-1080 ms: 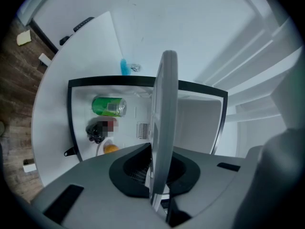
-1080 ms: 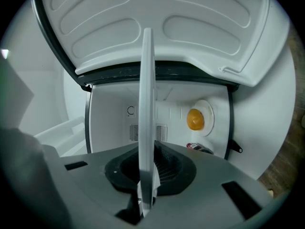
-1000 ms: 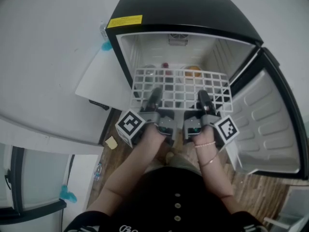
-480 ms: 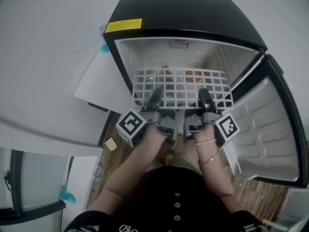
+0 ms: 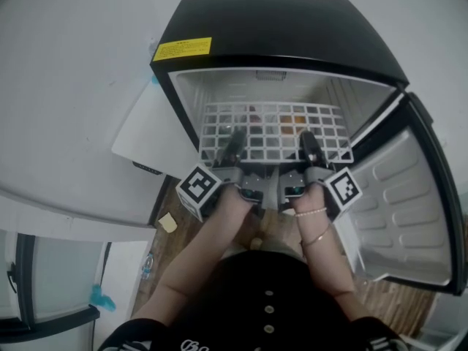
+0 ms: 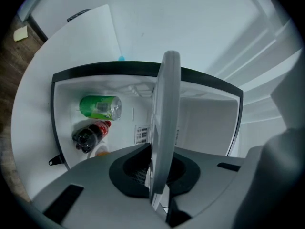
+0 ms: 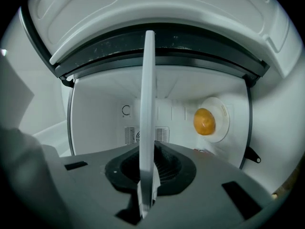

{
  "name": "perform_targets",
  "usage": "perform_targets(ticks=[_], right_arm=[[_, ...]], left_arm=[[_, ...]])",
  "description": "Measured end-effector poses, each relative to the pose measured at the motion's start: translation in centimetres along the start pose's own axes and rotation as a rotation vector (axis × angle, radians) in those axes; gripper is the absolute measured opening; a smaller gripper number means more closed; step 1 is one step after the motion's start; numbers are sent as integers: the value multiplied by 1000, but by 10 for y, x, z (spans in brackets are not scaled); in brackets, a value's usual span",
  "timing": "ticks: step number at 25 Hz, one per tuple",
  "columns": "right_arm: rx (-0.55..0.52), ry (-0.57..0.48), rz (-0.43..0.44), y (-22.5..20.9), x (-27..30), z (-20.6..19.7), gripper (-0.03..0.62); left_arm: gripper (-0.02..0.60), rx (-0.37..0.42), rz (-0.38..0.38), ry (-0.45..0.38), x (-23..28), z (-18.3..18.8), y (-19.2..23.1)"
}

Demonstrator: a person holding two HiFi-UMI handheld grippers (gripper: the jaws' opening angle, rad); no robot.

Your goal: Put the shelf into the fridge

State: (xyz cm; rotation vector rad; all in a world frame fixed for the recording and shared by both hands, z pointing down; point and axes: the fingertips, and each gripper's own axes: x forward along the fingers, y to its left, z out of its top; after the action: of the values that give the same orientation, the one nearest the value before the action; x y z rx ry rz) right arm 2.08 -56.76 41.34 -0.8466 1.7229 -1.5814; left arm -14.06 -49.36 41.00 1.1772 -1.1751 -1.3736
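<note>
A white wire shelf [image 5: 274, 131] lies level, its far part inside the open black fridge [image 5: 278, 28]. My left gripper [image 5: 232, 142] is shut on the shelf's near edge at the left, and my right gripper [image 5: 308, 143] is shut on it at the right. In the left gripper view the shelf [image 6: 164, 123] shows edge-on, clamped between the jaws of the left gripper [image 6: 159, 173]. The right gripper view shows the same: the shelf [image 7: 147, 104] runs edge-on through the right gripper [image 7: 148, 178]. Both point into the fridge's white interior.
Inside the fridge lie a green can [image 6: 100, 107], a dark cola bottle [image 6: 89, 135] and an orange fruit on a white plate [image 7: 205, 121]. The fridge door [image 5: 409, 210] stands open at the right. A white panel [image 5: 146, 134] leans at the left.
Both grippers have moved forward with the shelf, which now reaches deeper into the fridge. The grips have not changed.
</note>
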Motion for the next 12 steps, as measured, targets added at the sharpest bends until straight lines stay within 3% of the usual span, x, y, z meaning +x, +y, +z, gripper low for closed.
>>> perform_targets(ticks=[12], right_arm=[[11, 15, 12, -1, 10, 0, 32]], left_arm=[[28, 23, -21, -23, 9, 5, 0]])
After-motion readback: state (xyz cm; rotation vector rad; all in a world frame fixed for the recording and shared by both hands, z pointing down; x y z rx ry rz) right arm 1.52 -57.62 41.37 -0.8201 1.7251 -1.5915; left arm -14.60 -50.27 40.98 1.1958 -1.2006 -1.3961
